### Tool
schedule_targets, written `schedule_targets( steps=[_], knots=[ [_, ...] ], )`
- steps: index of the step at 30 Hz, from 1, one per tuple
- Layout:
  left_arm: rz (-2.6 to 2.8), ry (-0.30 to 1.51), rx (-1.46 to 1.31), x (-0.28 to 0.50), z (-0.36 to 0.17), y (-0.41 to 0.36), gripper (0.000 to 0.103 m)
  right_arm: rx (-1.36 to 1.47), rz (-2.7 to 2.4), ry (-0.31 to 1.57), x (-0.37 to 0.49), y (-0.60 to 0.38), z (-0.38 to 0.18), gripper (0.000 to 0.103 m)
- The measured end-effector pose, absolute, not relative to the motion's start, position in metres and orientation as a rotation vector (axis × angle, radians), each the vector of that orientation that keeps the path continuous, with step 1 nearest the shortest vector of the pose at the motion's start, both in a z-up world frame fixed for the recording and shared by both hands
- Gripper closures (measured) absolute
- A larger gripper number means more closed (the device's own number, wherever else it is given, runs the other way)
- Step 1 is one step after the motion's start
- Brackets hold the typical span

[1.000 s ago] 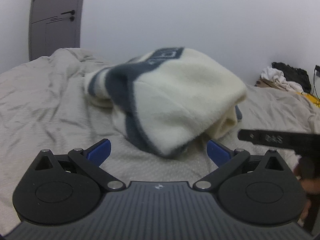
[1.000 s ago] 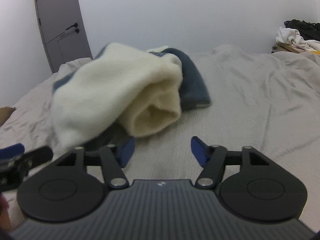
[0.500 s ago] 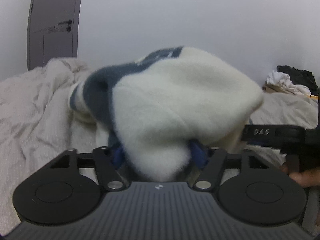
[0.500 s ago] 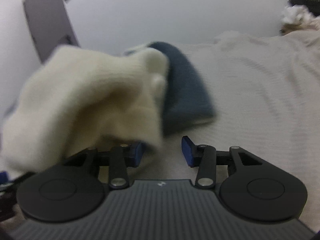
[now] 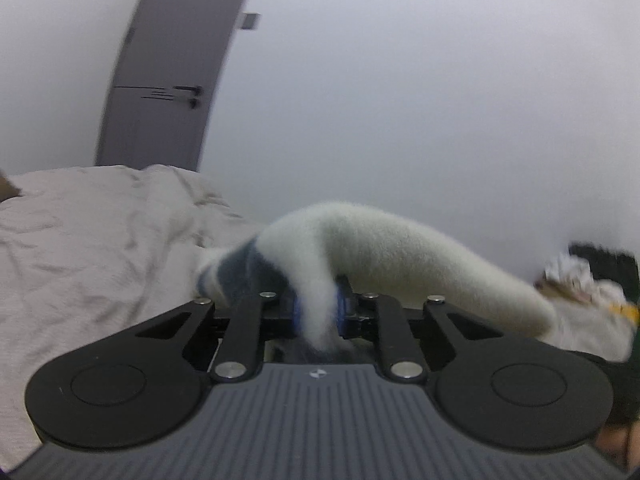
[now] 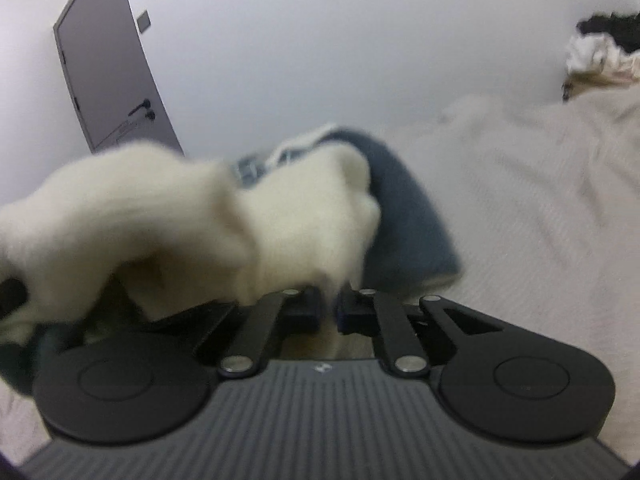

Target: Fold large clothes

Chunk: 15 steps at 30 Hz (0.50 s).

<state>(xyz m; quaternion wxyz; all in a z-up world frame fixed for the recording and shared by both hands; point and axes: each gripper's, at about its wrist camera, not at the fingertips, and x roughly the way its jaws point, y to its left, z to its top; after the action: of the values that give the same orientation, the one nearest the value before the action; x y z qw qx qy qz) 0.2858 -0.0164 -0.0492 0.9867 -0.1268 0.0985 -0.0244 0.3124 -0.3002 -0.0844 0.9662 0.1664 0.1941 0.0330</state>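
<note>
A fluffy cream sweater (image 5: 400, 256) with dark blue bands hangs in a lifted roll above the bed. My left gripper (image 5: 318, 312) has its jaws closing, and the blue pads pinch a cream fold of the sweater between them. In the right wrist view the same sweater (image 6: 192, 220) bulges cream at the left with its blue part behind. My right gripper (image 6: 329, 307) is shut on a thin cream edge of it. Both views are blurred.
A crumpled beige bedsheet (image 5: 80, 248) covers the bed (image 6: 540, 208). A grey door (image 5: 160, 92) stands in the white wall at the left. A heap of white and dark clothes (image 6: 604, 52) lies at the far right. A hand (image 5: 616, 436) shows at the lower right.
Both grippers went from open beside the folded sweater to closed on its near edge. The sweater has been raised off the sheet and both views tipped upward.
</note>
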Motion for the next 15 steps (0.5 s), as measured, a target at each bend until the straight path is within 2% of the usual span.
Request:
schedule_targets(
  steps=[6,15],
  knots=[
    [0.005,0.216,-0.391,0.251,-0.024,0.041,0.093,0.339,0.045,0.364,0.272,-0.308,-0.043,0.094],
    [0.015,0.221,-0.368,0.188,0.003,0.079,0.098,0.287,0.075,0.31,0.206,-0.304,-0.001,0.098]
  ],
)
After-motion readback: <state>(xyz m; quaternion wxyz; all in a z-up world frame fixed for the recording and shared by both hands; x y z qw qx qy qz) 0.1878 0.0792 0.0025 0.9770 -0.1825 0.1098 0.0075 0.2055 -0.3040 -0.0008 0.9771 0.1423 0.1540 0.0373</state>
